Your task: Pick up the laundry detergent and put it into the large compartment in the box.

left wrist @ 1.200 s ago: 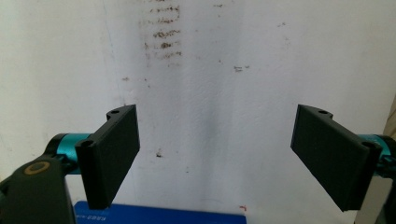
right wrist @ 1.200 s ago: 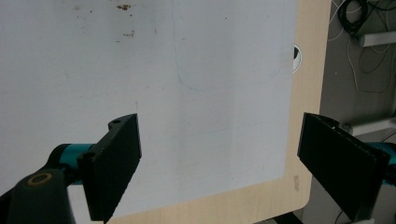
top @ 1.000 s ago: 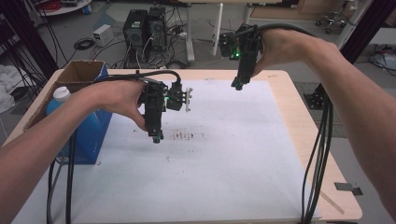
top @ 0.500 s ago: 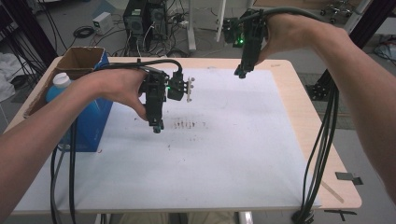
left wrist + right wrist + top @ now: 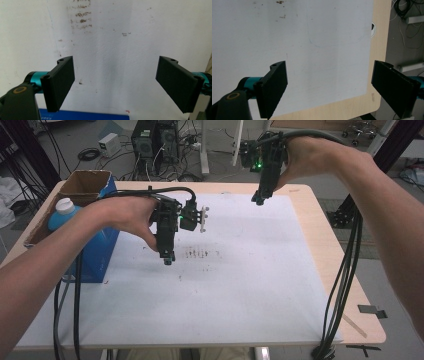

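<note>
The left tool (image 5: pixel 167 259) hangs with its jaws wide apart and empty over the white paper sheet (image 5: pixel 240 285) that covers the light wooden surface (image 5: pixel 325 245), just beside a small patch of brown stains (image 5: pixel 200 253) near the sheet's middle. The right tool (image 5: pixel 258 197) is also wide open and holds nothing, above the far edge of the sheet. A blue box with a white-capped bottle (image 5: pixel 65 206) stands at the far left corner of the surface.
</note>
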{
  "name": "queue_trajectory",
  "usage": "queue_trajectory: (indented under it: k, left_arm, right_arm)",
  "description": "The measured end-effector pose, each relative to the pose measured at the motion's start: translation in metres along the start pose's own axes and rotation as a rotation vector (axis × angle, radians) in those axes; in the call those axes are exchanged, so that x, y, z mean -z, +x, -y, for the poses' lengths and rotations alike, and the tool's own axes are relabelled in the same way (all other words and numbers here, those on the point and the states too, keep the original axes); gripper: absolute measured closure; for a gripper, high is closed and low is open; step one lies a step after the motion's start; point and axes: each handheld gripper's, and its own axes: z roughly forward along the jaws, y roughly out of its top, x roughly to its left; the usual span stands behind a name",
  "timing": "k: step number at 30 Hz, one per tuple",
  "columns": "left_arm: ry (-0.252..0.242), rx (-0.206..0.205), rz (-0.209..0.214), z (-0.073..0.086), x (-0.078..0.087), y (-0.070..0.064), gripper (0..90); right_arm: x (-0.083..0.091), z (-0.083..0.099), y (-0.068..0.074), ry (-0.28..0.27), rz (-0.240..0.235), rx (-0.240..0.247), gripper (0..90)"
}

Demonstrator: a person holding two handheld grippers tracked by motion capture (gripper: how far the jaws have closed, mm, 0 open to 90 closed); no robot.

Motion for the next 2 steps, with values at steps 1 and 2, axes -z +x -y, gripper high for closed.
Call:
queue_trajectory:
  k: [1, 2]
  left_arm:
    - [0.000, 0.000, 0.000, 0.0000, 0.0000, 0.0000, 15.6]
    - [0.004, -0.004, 0.001, 0.0002, 0.0000, 0.0004, 15.6]
  right_arm:
    - [0.0000, -0.0003, -0.0001, 0.000, 0.001, -0.001, 12.8]
    - [0.0000, -0.0003, -0.0001, 0.000, 0.001, -0.001, 12.8]
